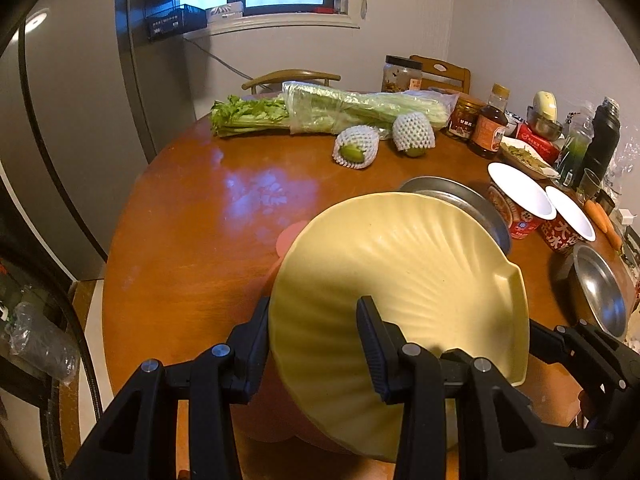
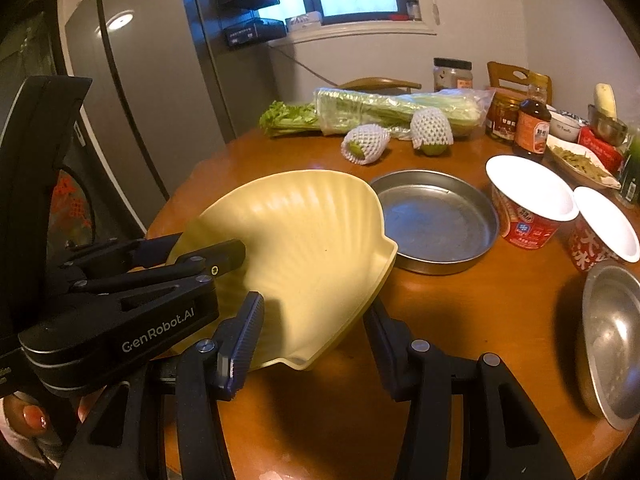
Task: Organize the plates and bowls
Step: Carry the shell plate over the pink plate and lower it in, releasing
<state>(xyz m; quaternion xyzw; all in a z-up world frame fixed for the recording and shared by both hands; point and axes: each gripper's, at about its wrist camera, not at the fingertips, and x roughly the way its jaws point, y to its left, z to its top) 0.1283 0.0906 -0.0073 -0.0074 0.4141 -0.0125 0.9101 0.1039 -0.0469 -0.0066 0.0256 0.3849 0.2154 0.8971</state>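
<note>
The round brown table [image 1: 180,240] sat in a small kitchen, with a window and a grey fridge behind it. In my left view, my left gripper [image 1: 316,344] was pinched on the near rim of the yellow shell plate [image 1: 400,272], one finger under it and one on top. The plate was tipped up off the table, with something pink [image 1: 288,240] peeking out beneath it. A flat metal pan [image 1: 460,196] lay just behind the plate. In my right view, my right gripper [image 2: 312,340] had its fingers around the plate's corner, but I could not tell if they squeezed it. The plate was slanted, so it could have slipped out and banged down. It was also close to the metal pan and the red cups [image 2: 528,208], so a wide swing could have bumped them.
</note>
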